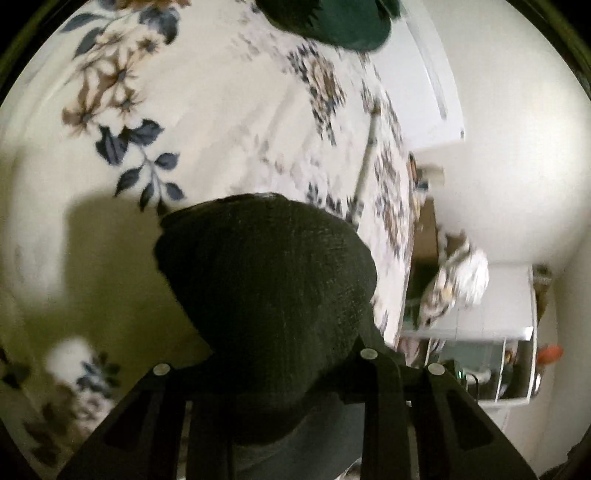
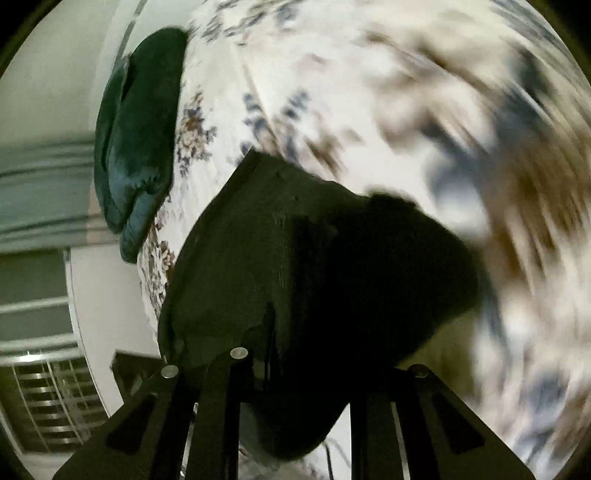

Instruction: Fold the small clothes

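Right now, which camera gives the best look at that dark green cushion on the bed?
The right wrist view: the dark green cushion shows nearly whole, lying at the edge of the floral bedspread. The left wrist view catches only its lower part, cut off at the top.

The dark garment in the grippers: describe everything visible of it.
The dark garment is a small black or very dark green piece of finely ribbed knit cloth. It bulges in a rounded, slack mass in front of each camera, with one straight hemmed edge showing in the right wrist view. Both the left hand-held gripper and the right hand-held gripper pinch it, holding it over the floral bedspread. Its full shape cannot be told.
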`<control>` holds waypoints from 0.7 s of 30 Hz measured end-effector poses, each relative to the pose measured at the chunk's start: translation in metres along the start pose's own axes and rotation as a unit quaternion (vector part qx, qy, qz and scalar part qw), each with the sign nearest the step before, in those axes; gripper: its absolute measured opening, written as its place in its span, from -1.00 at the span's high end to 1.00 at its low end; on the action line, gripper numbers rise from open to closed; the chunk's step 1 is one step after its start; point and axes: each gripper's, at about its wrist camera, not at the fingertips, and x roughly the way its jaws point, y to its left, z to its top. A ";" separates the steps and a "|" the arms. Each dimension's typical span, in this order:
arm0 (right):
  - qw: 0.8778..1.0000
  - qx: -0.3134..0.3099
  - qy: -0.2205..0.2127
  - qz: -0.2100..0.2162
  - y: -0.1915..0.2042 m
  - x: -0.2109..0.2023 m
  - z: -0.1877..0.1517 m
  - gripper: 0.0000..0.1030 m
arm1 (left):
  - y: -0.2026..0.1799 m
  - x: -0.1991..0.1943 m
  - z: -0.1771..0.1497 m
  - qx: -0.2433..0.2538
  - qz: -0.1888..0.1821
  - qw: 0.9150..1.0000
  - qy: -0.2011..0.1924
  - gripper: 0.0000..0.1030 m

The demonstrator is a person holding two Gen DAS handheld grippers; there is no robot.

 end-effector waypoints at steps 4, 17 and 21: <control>0.997 0.069 -0.015 0.005 -0.030 -0.016 -0.083 0.67 | 0.013 0.012 -0.013 0.013 0.037 0.997 0.072 0.48; 0.993 0.081 0.026 -0.080 -0.081 -0.006 -0.135 -0.18 | 0.008 0.013 -0.050 0.053 0.147 0.986 0.064 0.16; 0.993 0.050 0.043 -0.100 -0.071 -0.027 -0.152 -0.45 | -0.019 -0.013 -0.076 0.118 0.232 0.965 0.017 -0.60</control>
